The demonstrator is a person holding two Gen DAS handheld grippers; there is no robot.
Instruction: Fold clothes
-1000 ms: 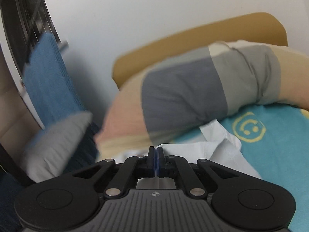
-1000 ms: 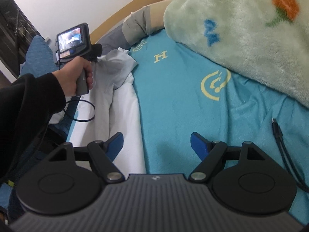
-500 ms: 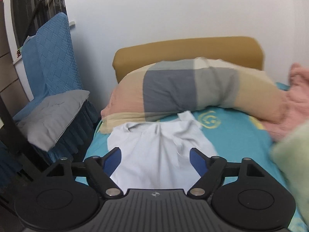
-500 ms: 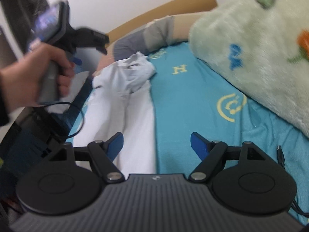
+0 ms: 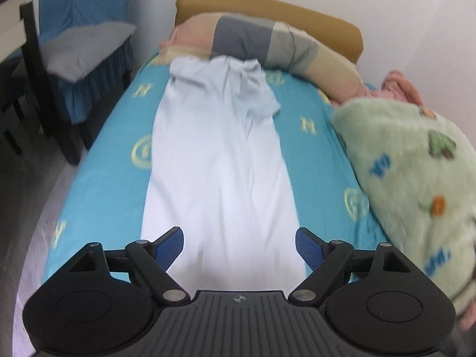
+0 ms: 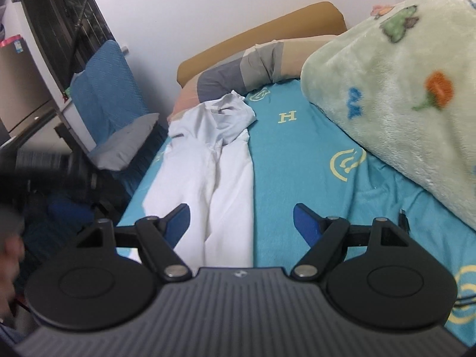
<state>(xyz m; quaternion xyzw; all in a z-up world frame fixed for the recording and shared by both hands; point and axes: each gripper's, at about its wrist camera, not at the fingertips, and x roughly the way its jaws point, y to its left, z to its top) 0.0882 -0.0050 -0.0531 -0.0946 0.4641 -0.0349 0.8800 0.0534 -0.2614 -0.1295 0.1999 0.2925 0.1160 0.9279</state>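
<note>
A pale white garment [image 5: 220,163] lies in a long strip on the turquoise bed sheet [image 5: 107,160], its far end bunched against the pillow. My left gripper [image 5: 239,248] hovers over the strip's near end. Its jaws are opening and nothing is between them; the cloth lies below. In the right wrist view the same garment [image 6: 214,160] runs along the bed's left side. My right gripper [image 6: 241,221] stands open over the garment's right edge and the sheet [image 6: 297,160], holding nothing.
A green fleece blanket [image 5: 416,178] [image 6: 401,89] is heaped on the bed's right side. A patchwork pillow [image 5: 261,41] and ochre headboard [image 5: 267,6] close the far end. A blue-covered chair with a grey cushion [image 5: 86,47] stands left of the bed. A black cable [image 6: 403,218] lies on the sheet.
My left gripper let go of the garment's far end, opened, and drew back along the bed to the near end. The right gripper rose slightly and stayed open.
</note>
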